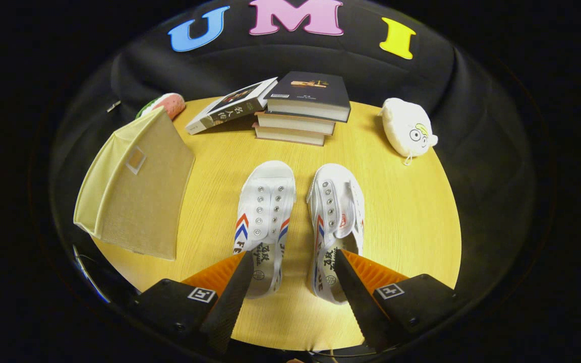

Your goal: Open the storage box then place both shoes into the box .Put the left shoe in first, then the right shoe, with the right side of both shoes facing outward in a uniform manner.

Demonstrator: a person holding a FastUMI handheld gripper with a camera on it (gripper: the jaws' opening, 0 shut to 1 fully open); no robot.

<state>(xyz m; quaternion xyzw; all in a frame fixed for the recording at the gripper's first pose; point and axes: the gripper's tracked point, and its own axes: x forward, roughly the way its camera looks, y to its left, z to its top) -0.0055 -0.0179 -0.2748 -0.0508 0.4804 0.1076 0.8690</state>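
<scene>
step: box-opening not begun | gripper (pixel 293 262) spread wide, empty, above shoes (pixel 265 212) mid-table | next: reach storage box (pixel 136 186) at table's left edge, lid closed

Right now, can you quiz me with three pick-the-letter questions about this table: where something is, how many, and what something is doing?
1. Where is the storage box?
A. Beside the left shoe, away from the right shoe
B. On the books
C. Next to the plush toy

2. How many shoes are on the table?
A. One
B. Two
C. Four

3. What is the gripper doing?
A. Squeezing a shoe
B. Holding a book
C. Open, holding nothing

Answers:
1 A, the box stands on the left shoe's outer side.
2 B, a white pair lies side by side, just ahead of the fingers.
3 C, the fingers are spread wide with only the shoes' heels showing between them.
</scene>
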